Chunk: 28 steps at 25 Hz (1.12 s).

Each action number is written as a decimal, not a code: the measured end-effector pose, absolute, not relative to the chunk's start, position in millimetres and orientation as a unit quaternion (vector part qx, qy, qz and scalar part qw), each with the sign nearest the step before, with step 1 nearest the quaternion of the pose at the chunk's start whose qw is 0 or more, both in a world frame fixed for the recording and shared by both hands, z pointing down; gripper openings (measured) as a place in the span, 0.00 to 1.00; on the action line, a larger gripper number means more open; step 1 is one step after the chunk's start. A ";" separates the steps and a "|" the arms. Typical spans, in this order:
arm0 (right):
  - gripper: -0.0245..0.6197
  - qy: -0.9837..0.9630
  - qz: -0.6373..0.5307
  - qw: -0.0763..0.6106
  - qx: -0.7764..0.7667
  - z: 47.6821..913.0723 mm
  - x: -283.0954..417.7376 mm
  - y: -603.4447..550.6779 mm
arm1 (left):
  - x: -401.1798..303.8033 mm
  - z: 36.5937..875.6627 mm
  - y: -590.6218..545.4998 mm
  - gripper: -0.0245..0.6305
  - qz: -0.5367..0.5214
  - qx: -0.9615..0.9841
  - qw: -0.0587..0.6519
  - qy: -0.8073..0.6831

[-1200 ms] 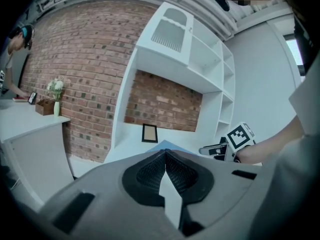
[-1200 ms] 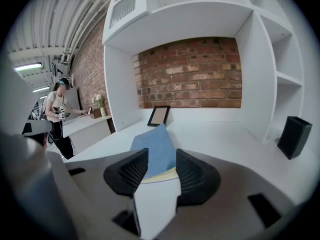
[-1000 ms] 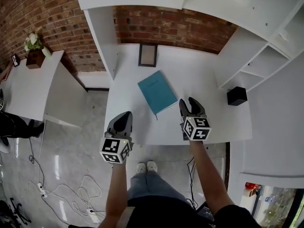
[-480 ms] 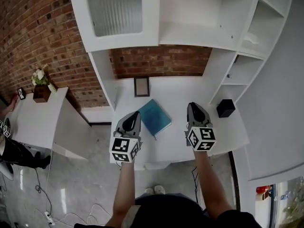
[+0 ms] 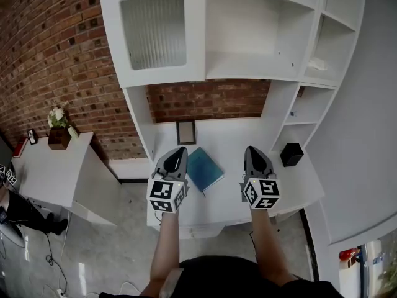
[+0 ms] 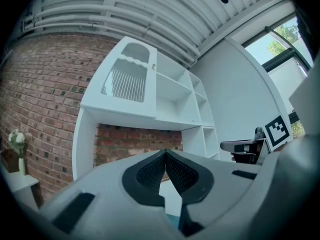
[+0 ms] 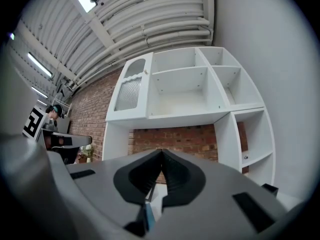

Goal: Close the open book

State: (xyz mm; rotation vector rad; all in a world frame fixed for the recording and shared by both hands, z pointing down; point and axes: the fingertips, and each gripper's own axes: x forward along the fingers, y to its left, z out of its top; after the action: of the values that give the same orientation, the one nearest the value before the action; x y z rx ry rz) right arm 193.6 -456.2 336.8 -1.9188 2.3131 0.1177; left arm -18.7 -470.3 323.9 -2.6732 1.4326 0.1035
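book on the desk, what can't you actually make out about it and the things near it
- book: head view, left edge runs behind the left gripper; cover print too small. Both gripper views show only a teal sliver under shut jaws.
- picture frame: head view, contents too small.
- black box: head view, too small to identify.
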 end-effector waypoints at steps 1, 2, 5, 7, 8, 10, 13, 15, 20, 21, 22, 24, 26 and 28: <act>0.04 0.767 0.037 0.065 -0.638 338.8 193.4 -455.4 | -18.9 323.7 -470.8 0.05 0.035 -0.880 0.053 0.471; 0.04 0.767 0.036 0.063 -0.638 340.9 193.2 -454.6 | -19.0 323.9 -471.1 0.05 0.035 -0.880 0.053 0.471; 0.04 0.764 0.030 0.063 -0.641 345.0 195.2 -451.9 | -19.1 325.4 -470.9 0.05 0.034 -0.880 0.051 0.471; 0.04 0.757 0.027 0.066 -0.650 345.2 199.2 -449.5 | -20.0 326.9 -470.2 0.05 0.033 -0.880 0.049 0.471; 0.03 0.753 0.028 0.066 -0.655 345.1 201.1 -448.4 | -20.8 327.7 -470.0 0.05 0.033 -0.880 0.048 0.471; 0.03 0.747 0.031 0.059 -0.661 346.4 203.4 -447.2 | -22.2 329.6 -470.1 0.05 0.031 -0.880 0.046 0.472; 0.03 0.748 0.025 0.052 -0.661 352.6 204.8 -446.3 | -22.6 331.6 -469.8 0.05 0.029 -0.879 0.044 0.473; 0.03 0.749 0.021 0.049 -0.660 355.3 203.6 -446.3 | -23.2 331.3 -470.0 0.05 0.029 -0.879 0.044 0.473; 0.03 0.758 0.016 0.049 -0.650 356.8 198.7 -447.1 | -23.1 335.0 -469.7 0.05 0.026 -0.880 0.041 0.473; 0.03 0.758 0.016 0.049 -0.650 356.7 198.3 -447.1 | -23.1 335.9 -469.6 0.05 0.025 -0.880 0.040 0.473; 0.03 0.758 0.016 0.048 -0.651 356.5 198.2 -446.9 | -23.0 336.5 -469.5 0.05 0.025 -0.880 0.040 0.473; 0.03 0.755 0.018 0.047 -0.653 356.2 198.8 -446.2 | -22.9 337.6 -469.3 0.05 0.024 -0.880 0.039 0.474; 0.03 0.755 0.019 0.046 -0.654 356.6 199.0 -446.4 | -23.1 339.1 -469.4 0.05 0.025 -0.879 0.038 0.474; 0.03 0.756 0.018 0.047 -0.653 357.8 198.5 -447.3 | -23.7 341.3 -470.2 0.05 0.023 -0.878 0.037 0.476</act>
State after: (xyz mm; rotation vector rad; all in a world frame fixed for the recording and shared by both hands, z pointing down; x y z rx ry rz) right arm 198.5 -447.3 357.8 -1.9903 2.3061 0.0554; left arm -23.7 -470.2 341.3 -2.6972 1.4609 0.0711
